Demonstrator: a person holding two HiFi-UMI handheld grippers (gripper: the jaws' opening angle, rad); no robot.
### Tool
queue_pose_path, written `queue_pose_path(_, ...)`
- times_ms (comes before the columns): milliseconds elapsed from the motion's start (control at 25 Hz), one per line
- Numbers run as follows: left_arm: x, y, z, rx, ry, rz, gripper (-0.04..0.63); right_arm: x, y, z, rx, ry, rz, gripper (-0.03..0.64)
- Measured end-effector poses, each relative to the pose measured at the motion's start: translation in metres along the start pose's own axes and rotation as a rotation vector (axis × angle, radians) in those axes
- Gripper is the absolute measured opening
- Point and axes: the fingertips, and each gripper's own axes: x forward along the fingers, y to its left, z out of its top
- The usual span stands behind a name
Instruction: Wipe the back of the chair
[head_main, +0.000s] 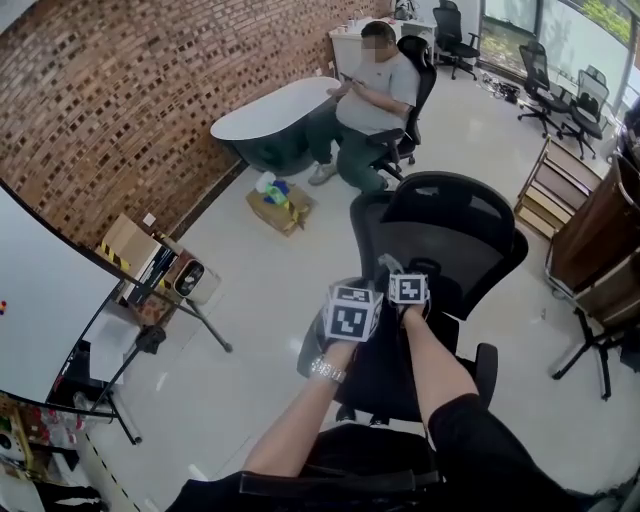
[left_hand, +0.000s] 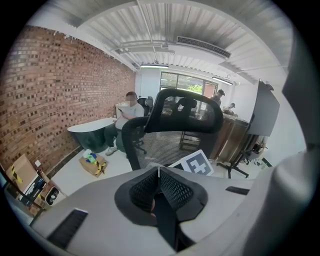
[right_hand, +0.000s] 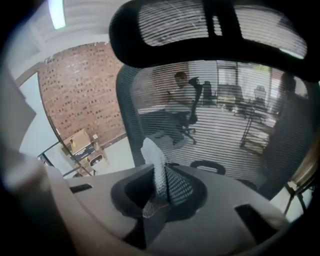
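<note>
The big black mesh-backed office chair (head_main: 450, 230) is standing right in front of both your grippers, with its rear side facing you. From the right gripper, the curved mesh back panel (right_hand: 235, 125) is sitting very close ahead. The black mesh headrest (right_hand: 210, 35) is arching above it.

Your left gripper (left_hand: 159, 172) is hanging just to the left of the right one. Its jaws are pressed together with nothing between them, so it is taking no part in the wiping. Your right gripper (right_hand: 161, 176) is clenching a small pale woven cloth (right_hand: 151, 150). A tuft of the cloth is poking up past the jaw tips and pointing at the lower part of the mesh.

On progress, the set-up half is looking done: you are gripping the cloth, facing the correct side of the chair, and holding the cloth close to the panel. I cannot tell whether the cloth is actually pressing on the mesh. It is reading as just in front of the mesh, not clearly on it. The mesh is showing no streaks, damp patches or cleaner bands, so nothing is indicating how much has been wiped. I am judging that the real work is lying ahead: strokes across the panel ahead of the right gripper, then up over the headrest above it.
</note>
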Motion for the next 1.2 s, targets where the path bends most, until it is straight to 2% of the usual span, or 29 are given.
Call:
queue_pose_path(200,0.006,0.004,0.004,0.005,-0.002,0.002,0.015,-0.006,-0.081,-0.012,0.069,-0.01,-0.105,0.044)
queue_pose_path(320,0.011,0.004,0.003,-0.011,-0.002,-0.005,0.015,-0.025,-0.131,-0.041,0.167,0.066,-0.162,0.044)
queue_pose_path(440,0.015,0.002,0.002,-0.029,-0.006,-0.016,0.015,-0.053,-0.196,-0.043,0.151,0.002,-0.256,0.044)
queue_pose_path(520,0.017,0.003,0.003,-0.035,-0.011,-0.02,0.015,-0.076,-0.237,-0.052,0.163,0.0,-0.327,0.044)
queue_pose_path(640,0.019,0.004,0.004,-0.027,-0.014,-0.01,0.015,-0.105,-0.266,-0.053,0.232,-0.041,-0.394,0.044)
queue_pose_path(720,0.021,0.004,0.004,-0.03,-0.011,-0.008,0.015,-0.104,-0.244,-0.049,0.279,-0.067,-0.341,0.044)
queue_pose_path(800,0.023,0.005,0.006,-0.033,-0.014,-0.008,0.015,-0.091,-0.199,-0.049,0.281,-0.047,-0.253,0.044)
queue_pose_path(1040,0.02,0.021,0.01,-0.047,-0.013,0.015,0.015,-0.043,-0.04,-0.018,0.151,-0.041,-0.011,0.044)
queue_pose_path(1200,0.016,0.037,0.013,-0.054,-0.024,0.041,0.015,-0.012,0.028,-0.01,0.062,-0.028,0.118,0.044)
